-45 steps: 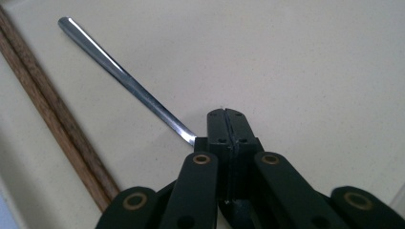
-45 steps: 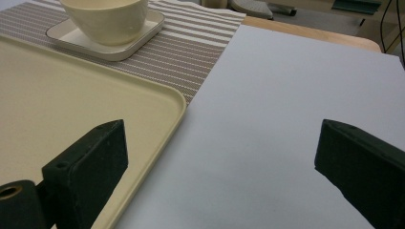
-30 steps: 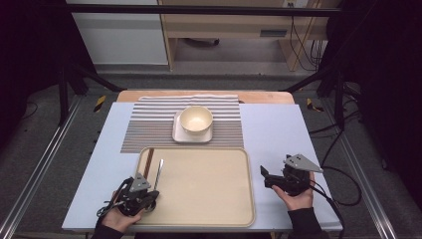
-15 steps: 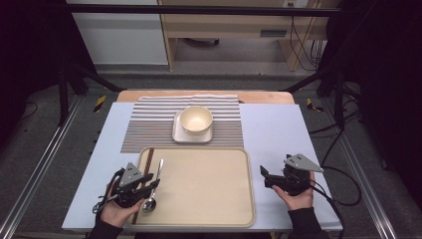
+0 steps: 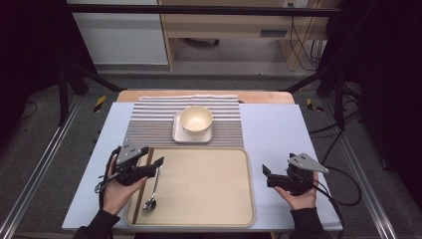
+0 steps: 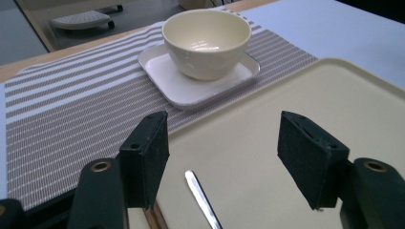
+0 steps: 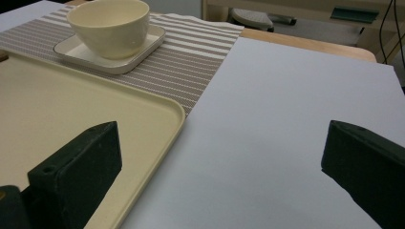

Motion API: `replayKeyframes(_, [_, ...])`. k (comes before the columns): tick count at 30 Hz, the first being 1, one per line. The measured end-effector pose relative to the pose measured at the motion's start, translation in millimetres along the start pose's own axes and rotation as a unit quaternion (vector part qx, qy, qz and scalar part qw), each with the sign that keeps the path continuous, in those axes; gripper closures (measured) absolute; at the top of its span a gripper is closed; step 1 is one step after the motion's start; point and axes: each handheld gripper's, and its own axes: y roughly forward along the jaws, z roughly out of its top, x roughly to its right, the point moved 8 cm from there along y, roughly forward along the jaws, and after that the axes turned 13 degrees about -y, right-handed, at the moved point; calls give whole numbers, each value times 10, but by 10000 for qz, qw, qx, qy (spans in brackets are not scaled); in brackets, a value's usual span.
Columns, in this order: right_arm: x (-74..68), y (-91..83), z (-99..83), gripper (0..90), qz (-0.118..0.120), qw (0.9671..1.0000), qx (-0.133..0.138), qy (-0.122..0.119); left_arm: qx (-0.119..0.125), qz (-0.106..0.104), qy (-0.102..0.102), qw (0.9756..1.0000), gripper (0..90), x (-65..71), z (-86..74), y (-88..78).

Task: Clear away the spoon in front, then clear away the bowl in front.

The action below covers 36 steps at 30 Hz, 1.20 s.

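Left claw [image 5: 158, 163] risen off spoon [image 5: 153, 191] since earlier frame; its jaws just been opening, nothing between them.

High view: spoon lies free at tray's [image 5: 209, 199] 9 o'clock edge, bowl end toward 6 o'clock, beside dark chopsticks [image 5: 143, 186]. Right claw [image 5: 265, 174] at tray's 3 o'clock, over tabletop [image 5: 273, 129].

Left gripper view: jaws wide apart, empty; spoon handle [image 6: 203, 198] below; bowl [image 6: 206, 42] on plate [image 6: 181, 88] at 12 o'clock.

Right gripper view: jaws wide, gripping nothing.

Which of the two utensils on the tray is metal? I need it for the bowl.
The spoon, shiny, lying just right of the brown wooden chopsticks at the tray's left edge, under the open left gripper.
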Motion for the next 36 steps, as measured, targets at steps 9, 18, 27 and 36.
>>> replayKeyframes(9, [-1,0,10,7,15,10000,30,35,178,158,-23,9997,302,-98,282,209])
replayKeyframes(18, [-10,8,6,21,23,10000,40,16,247,209,-230,9992,276,-154,461,477])
replayKeyframes(27, [-3,4,9,27,52,10000,43,36,205,262,-275,9991,267,-190,634,731])
replayKeyframes(36, [-15,24,-5,28,82,10000,3,27,58,371,-356,9987,268,-271,689,1063])
